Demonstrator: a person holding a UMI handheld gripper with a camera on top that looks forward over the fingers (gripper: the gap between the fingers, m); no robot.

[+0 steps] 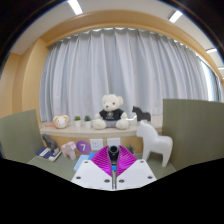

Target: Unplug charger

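Gripper view looks across a room closed off by a pale curtain (pixel 120 65) that fills the far wall under ceiling strip lights (pixel 75 6). Grey-green panels (pixel 192 125) stand to either side, the right one rising well beyond the tool. Between them, far ahead of the tool, runs a curved worktop (pixel 70 133) in light wood. On it sits a white teddy bear (pixel 111 110) in a dark top, straight ahead. A small dark animal figure (pixel 141 115) stands to the bear's right, and a round pale toy (pixel 62 121) lies to its left. Nearer, just ahead and to the right of the tool, stands a white horse figure (pixel 158 146). To the left ahead lie small items: a purple object (pixel 83 147) and a blue one (pixel 50 153), too small to identify.

The tool (pixel 114 163) shows its magenta pads (pixel 101 158) drawn close together around a dark part at the centre; whether the fingers grip anything I cannot tell. The charger cannot be made out.
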